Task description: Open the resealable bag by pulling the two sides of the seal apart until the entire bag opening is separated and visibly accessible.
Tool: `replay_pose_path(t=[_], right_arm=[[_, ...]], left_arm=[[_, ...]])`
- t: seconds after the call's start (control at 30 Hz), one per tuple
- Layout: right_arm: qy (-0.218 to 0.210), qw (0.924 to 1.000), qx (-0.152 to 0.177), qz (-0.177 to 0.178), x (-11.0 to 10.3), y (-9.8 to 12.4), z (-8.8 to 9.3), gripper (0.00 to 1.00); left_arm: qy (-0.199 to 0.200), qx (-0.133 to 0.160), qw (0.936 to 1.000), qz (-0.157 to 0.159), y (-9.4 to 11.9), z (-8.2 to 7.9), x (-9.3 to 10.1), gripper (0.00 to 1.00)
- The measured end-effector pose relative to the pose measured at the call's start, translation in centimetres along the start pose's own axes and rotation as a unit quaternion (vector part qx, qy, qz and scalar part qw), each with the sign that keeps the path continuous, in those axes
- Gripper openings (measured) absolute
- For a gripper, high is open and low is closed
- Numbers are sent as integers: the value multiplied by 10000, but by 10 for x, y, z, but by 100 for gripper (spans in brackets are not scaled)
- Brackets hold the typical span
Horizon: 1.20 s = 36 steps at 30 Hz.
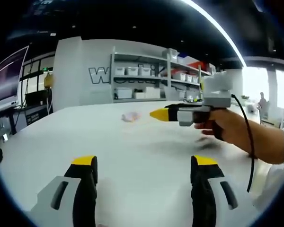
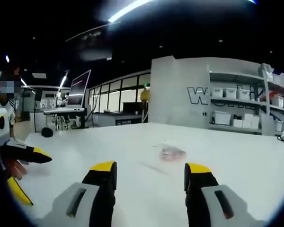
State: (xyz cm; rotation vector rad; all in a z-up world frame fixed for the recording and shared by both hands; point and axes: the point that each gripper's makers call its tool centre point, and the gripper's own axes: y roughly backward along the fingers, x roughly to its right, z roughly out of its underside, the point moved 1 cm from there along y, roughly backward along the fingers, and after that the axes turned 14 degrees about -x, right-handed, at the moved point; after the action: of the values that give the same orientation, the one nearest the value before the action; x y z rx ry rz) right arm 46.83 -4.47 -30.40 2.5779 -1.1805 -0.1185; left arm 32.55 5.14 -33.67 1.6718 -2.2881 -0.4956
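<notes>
On the white table (image 2: 255, 161), beyond both grippers, the resealable bag (image 2: 172, 153) is lying untouched while the left gripper (image 1: 144, 165) and right gripper (image 2: 150, 172) are being held apart-jawed, so approach and seal grasping are judged next.

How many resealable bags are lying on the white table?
1. The resealable bag lies alone on the white table, ahead of both open grippers; it appears farther off in the left gripper view.

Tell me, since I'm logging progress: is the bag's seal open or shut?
Cannot tell: the bag lies on the white table, small and blurred, untouched by either gripper.
</notes>
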Motion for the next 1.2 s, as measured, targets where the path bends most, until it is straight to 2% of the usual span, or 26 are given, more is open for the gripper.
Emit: replay_pose_path(t=[0.57, 1.2], right_arm=[[-154, 9999, 74, -10, -4, 23, 10, 55], [-187, 9991, 338, 200, -6, 68, 14, 56]], left_arm=[[25, 141, 9998, -123, 3, -3, -2, 79], [9, 352, 9991, -242, 9, -7, -2, 77]])
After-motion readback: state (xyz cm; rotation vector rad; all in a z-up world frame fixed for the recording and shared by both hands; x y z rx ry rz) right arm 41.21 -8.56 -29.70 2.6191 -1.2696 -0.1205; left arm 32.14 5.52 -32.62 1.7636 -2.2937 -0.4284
